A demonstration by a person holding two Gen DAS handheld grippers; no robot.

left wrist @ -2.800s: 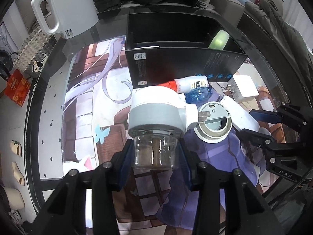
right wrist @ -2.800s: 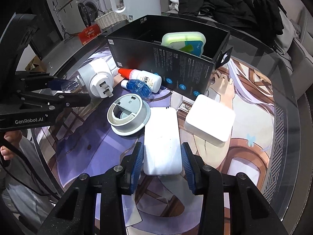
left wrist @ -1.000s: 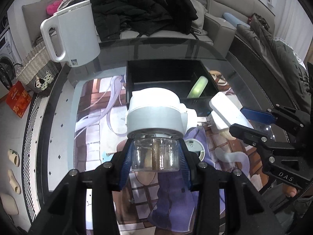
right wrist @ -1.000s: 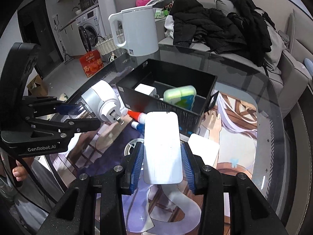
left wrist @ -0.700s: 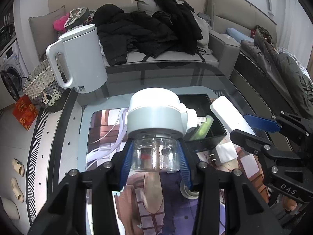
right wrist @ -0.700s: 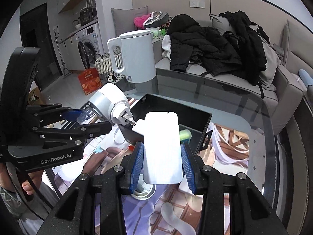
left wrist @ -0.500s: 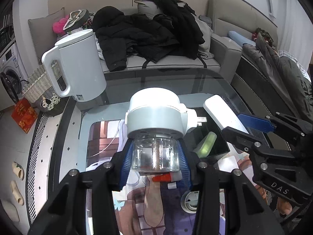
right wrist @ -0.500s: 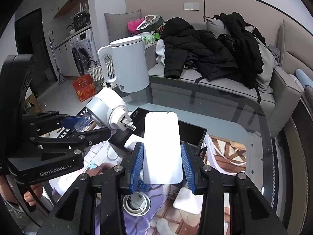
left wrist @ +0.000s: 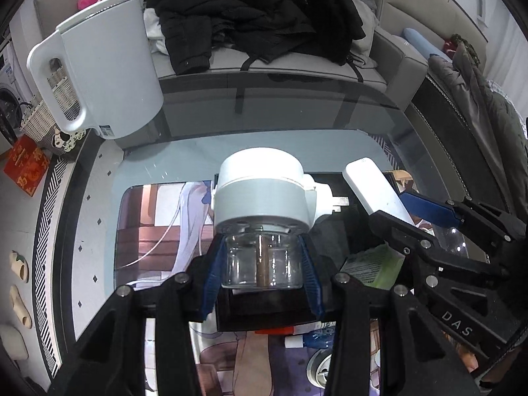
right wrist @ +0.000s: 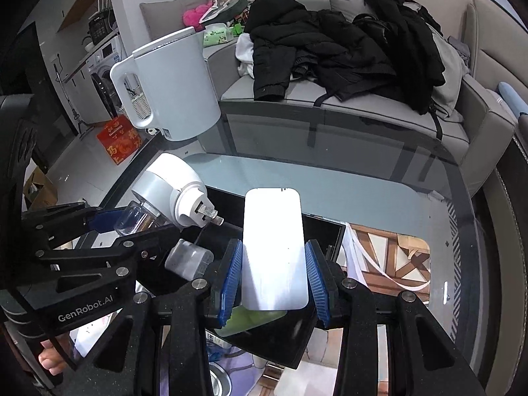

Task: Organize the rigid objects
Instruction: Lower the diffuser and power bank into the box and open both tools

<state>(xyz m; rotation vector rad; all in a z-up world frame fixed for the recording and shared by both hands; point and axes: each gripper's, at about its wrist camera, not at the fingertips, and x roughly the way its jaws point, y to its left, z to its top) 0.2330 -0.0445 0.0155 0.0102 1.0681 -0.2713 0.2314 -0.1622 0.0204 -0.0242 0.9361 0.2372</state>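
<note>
Above black box [right wrist: 316,231]: left gripper [left wrist: 262,270] clamped on clear base of white plug-in device [left wrist: 260,191]. Alongside, right gripper [right wrist: 274,280] clamped on flat white power bank [right wrist: 273,247]. Green case [left wrist: 376,265] inside box.

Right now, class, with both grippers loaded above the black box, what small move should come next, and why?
Probably lower the right gripper and release the white power bank into the black box. It hangs over the open box, above the green case.

kettle [left wrist: 99,62] behind box [right wrist: 316,231] | sofa [right wrist: 363,99] beyond table [left wrist: 264,115]
</note>
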